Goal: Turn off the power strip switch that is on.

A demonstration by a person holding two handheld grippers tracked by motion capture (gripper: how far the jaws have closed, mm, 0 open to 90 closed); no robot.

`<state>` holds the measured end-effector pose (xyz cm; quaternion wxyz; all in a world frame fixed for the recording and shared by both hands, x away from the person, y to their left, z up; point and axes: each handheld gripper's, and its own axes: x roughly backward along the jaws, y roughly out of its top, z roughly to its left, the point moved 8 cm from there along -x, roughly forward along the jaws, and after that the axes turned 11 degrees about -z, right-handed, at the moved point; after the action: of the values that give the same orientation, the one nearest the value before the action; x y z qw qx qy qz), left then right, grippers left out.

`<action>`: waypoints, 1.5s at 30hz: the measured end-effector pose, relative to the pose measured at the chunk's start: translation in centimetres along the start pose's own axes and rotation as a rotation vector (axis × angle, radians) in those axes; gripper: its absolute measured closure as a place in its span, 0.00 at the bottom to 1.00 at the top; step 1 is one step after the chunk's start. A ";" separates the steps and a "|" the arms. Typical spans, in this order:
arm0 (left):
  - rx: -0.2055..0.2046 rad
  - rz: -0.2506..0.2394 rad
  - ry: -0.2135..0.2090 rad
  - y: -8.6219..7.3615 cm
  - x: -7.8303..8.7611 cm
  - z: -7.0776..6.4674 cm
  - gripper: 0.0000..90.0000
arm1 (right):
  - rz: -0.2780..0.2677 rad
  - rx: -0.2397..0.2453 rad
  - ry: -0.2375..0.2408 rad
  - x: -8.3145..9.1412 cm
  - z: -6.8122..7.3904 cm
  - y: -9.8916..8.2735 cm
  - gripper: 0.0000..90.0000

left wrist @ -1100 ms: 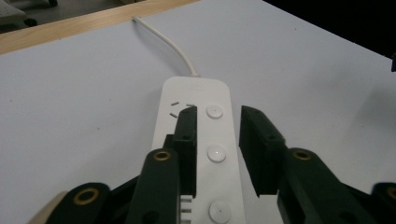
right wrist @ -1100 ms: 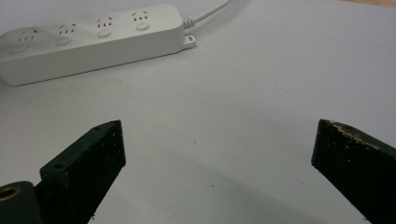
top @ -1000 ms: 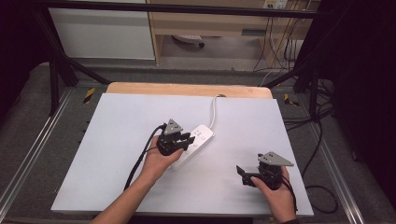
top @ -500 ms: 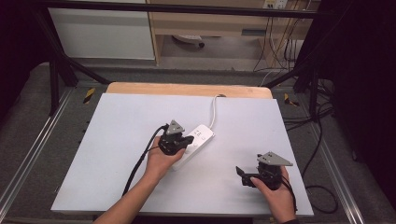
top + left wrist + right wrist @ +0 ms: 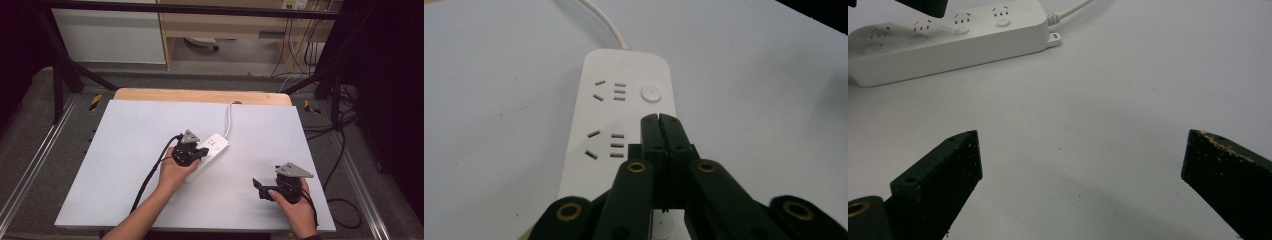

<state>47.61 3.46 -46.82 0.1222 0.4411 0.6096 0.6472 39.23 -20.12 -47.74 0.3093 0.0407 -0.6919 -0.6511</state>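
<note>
The left claw [image 5: 658,120] is clenched on nothing, its joined tips poised over the strip [image 5: 621,107] just short of a round button [image 5: 650,93], likely to press it. The strip lies mid-bench [image 5: 125,150]; the right claw [image 5: 1080,165] waits nearby, released. The high view shows the strip's cord [image 5: 229,117] running off the bench's far edge; the left gripper view shows the button.

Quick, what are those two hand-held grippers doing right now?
Left hand-held gripper: closed, empty, tips over the white power strip.
Right hand-held gripper: open, holding nothing, above the bare table.
</note>
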 end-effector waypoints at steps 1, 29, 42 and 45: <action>0.003 0.002 0.001 0.0 -0.1 0.0 1.00 | 0.000 0.000 0.000 0.0 0.0 0.0 0.04; -0.011 0.028 0.013 -0.2 -1.1 0.0 1.00 | 0.007 -0.006 0.007 0.0 0.1 0.0 0.04; -0.020 0.037 0.027 -0.4 -1.5 0.2 1.00 | 0.008 -0.003 0.008 0.0 0.1 0.0 0.04; -0.022 0.039 0.029 -0.3 -1.6 0.2 1.00 | 0.009 -0.003 0.008 0.0 0.1 0.0 0.04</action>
<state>48.53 2.55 -47.81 0.1057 0.4422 0.5952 0.6625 39.18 -20.07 -47.74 0.3151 0.0399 -0.6898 -0.6506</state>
